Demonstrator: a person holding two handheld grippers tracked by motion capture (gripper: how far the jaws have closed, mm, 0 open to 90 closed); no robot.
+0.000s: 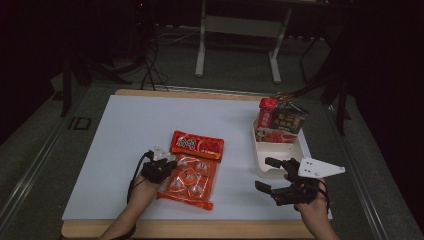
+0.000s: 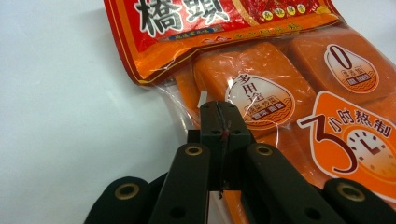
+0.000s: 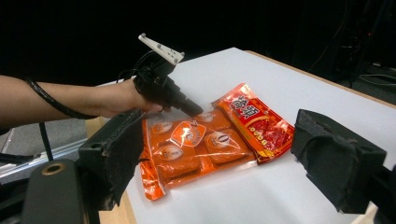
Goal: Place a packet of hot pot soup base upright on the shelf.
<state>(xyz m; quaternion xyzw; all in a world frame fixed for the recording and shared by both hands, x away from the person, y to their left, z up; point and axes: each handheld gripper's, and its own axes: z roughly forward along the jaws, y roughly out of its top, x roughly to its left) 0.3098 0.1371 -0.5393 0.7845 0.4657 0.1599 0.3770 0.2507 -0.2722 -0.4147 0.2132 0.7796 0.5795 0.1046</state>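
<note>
The orange plastic pouch [image 1: 192, 172] with a clear lower half lies flat on the white counter [image 1: 125, 150], left of its middle and towards the near edge. Its far end is a red-orange printed panel with large white characters. The clear part shows 4 orange blocks, each under a white teardrop label, and an orange badge bearing a 3 and a clock. The pouch sits slightly askew, its near end angled rightwards. Its left edge is pinched between the closed left tool [image 2: 219, 114].

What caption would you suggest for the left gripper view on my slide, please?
Left tongs, shut, pinch the clear edge of the orange seasoning packet lying on the white table.
</note>
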